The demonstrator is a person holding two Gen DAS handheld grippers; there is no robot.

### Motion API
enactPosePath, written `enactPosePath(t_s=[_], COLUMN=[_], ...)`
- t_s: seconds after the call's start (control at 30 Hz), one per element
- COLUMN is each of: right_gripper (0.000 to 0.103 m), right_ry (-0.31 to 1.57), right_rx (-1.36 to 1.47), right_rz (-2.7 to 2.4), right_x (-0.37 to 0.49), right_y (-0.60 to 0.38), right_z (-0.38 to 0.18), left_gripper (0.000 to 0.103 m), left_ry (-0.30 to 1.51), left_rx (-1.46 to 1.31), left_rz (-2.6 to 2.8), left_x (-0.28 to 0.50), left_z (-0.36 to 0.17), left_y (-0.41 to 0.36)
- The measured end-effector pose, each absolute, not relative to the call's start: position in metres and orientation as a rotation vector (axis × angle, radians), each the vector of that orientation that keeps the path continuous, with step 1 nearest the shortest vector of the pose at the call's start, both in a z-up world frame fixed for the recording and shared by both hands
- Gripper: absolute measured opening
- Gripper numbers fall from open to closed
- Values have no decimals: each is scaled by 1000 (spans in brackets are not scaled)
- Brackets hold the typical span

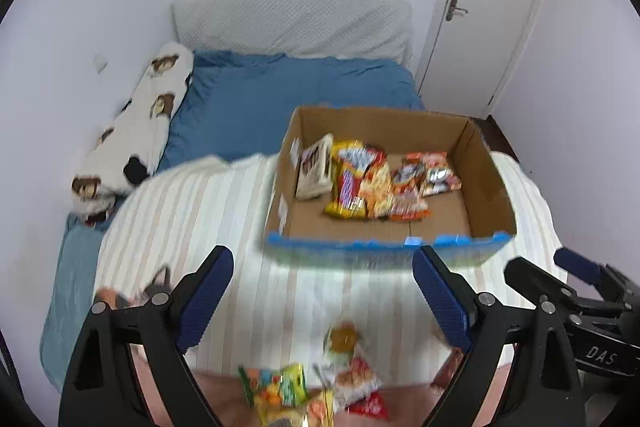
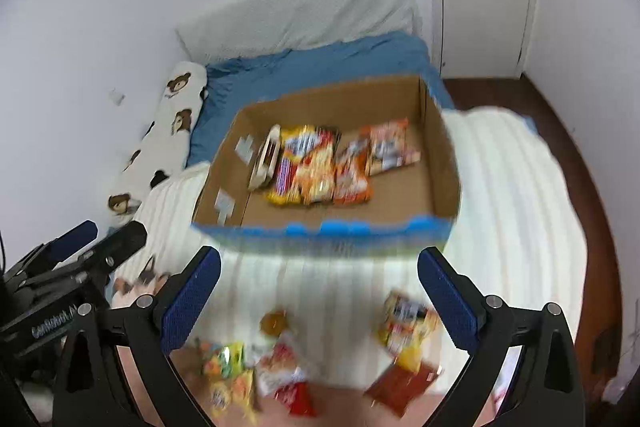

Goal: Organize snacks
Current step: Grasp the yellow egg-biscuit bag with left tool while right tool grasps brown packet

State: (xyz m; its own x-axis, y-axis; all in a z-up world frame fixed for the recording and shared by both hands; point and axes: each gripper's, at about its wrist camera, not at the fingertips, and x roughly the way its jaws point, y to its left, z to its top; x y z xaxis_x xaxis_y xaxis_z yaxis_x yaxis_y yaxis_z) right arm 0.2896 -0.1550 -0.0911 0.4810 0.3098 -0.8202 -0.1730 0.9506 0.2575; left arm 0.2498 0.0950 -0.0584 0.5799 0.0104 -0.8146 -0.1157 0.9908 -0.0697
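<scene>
An open cardboard box (image 1: 484,171) (image 2: 436,155) with a blue front edge sits on the striped blanket. Inside it lie a white carton (image 1: 314,167), a yellow bag (image 1: 352,183) (image 2: 300,163) and orange packets (image 1: 412,183) (image 2: 352,171). Loose snack packs lie on the blanket in front of the box: a green-yellow one (image 1: 280,387) (image 2: 224,363), a red one (image 2: 294,397), a yellow-orange one (image 2: 404,323). My left gripper (image 1: 324,293) (image 2: 114,233) is open above them, nothing between its pads. Beside it my right gripper (image 2: 320,297) (image 1: 542,263) is open and empty too.
The striped blanket (image 1: 192,211) covers a bed with a blue sheet (image 1: 280,95), a bear-print bolster (image 1: 148,115) along the left wall and a white headboard cushion (image 1: 292,23). A white door (image 1: 496,7) stands at the back right. Dark floor (image 2: 592,163) runs along the bed's right side.
</scene>
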Motion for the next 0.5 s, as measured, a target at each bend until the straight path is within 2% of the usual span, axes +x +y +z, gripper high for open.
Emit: enactPosePath(t_s=[0.17,0.37,0.4,0.47,0.5], right_gripper=[101,101,98,84,82], right_ry=[1167,1385,1404,1442,1455], right_rx=[207,356,381,429,432], right_rz=[331,362,367,368,369], right_x=[247,212,209,203,201], right_y=[-164,-166,-166,-168,-167], right_z=[-143,-227,-236,-255,-261], left_gripper=[92,92,92,92,92], left_ry=[1063,1293,1326,1376,1401], left_rx=[-156,-164,-158,-110,-69], left_rz=[139,172,153,104,64], left_x=[207,165,160,150,146], left_z=[-104,-192,-204,-224,-233], left_y=[113,130,128,122,116])
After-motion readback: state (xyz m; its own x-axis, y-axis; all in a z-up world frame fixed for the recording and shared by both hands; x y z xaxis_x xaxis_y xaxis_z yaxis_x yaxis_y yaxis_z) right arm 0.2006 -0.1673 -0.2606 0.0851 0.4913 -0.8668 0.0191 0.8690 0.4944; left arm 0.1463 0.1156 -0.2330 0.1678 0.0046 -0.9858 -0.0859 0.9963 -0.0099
